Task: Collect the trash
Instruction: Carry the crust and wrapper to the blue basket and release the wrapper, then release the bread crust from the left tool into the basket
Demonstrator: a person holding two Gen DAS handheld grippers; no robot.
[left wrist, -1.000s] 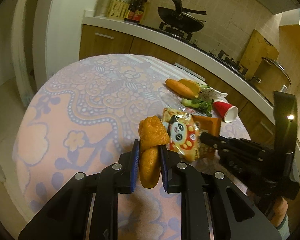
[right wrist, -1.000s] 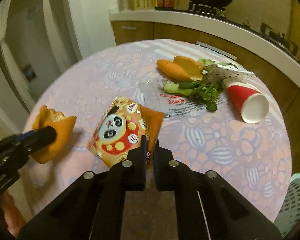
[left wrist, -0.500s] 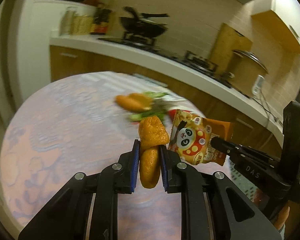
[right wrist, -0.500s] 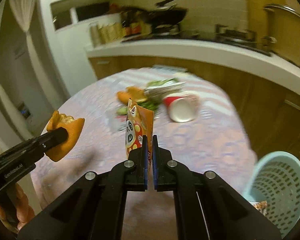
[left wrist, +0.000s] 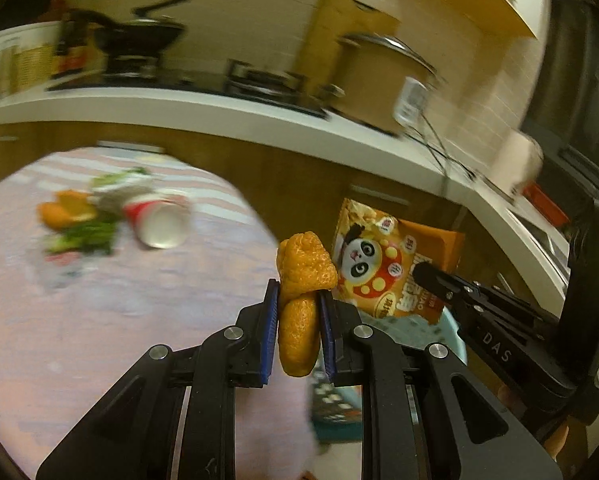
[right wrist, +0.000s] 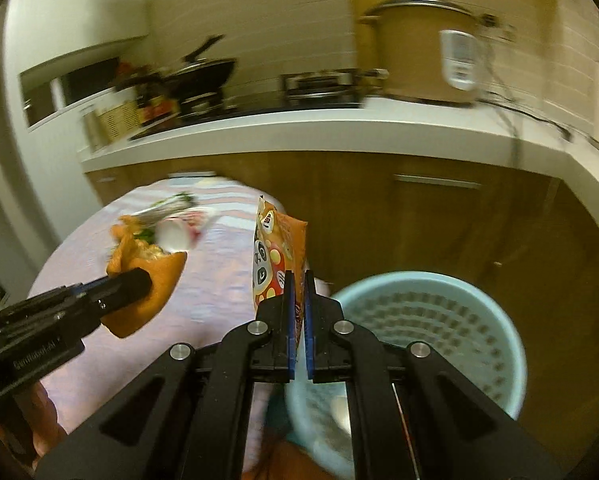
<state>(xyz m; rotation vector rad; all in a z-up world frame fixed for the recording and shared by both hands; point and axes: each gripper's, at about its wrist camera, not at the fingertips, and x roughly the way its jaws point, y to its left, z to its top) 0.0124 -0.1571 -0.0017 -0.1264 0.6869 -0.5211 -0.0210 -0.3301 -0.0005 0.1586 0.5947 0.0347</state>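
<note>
The peel [left wrist: 299,280], a thick orange curl, is pinched upright between the blue pads of the left gripper [left wrist: 298,300], in the air just past the table's [left wrist: 99,320] near right edge. From the right wrist view it shows side-on, its torn pale inside facing up. The wrapper [right wrist: 277,248], an orange snack bag with a cartoon panda and red and yellow circles, is clamped by its bottom edge in the right gripper [right wrist: 298,280], whose jaws are closed tight on it. It stands upright beside the peel, over the near rim of a pale blue perforated bin [right wrist: 439,320] that sits on the floor by the table. The bag's print is in characters too small to read. "DAS" is printed in white on the right gripper's arm.

More trash lies toward the table's far edge, blurred: a tipped red paper cup [left wrist: 159,220] with its white mouth toward the camera, greens [left wrist: 87,236] and orange scraps [left wrist: 59,212] just beside it. Behind runs a white counter [left wrist: 219,116] with a wok [left wrist: 139,36] and a rice cooker [right wrist: 419,52].
</note>
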